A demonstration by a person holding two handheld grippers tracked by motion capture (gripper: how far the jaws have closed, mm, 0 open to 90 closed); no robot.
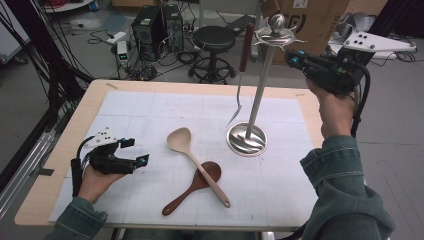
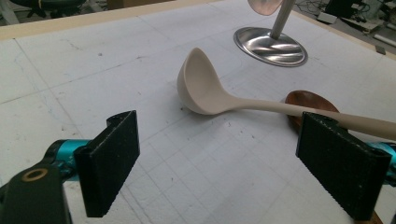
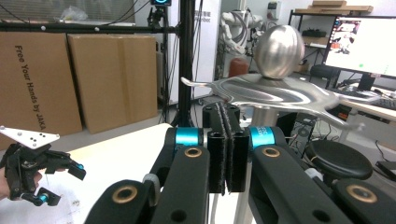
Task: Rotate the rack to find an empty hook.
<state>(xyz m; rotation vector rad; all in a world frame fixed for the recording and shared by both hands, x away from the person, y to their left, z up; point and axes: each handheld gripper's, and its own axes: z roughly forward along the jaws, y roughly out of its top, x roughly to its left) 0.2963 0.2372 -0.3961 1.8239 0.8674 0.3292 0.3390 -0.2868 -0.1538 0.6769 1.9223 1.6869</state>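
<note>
Black-padded and spread wide, my left gripper (image 1: 141,151) rests low on the white mat (image 1: 150,115) at the table's left with nothing between its jaws. Just past them lies the cream ladle (image 1: 197,165), bowl toward the far side, its handle crossing over the brown wooden spoon (image 1: 192,188). Further right stands the steel utensil stand (image 1: 246,138), a slotted turner (image 1: 240,80) hanging from its top disc. My right gripper (image 1: 296,58) is raised beside that disc, jaws pressed flat together and holding nothing, level with the ball finial (image 3: 279,44).
</note>
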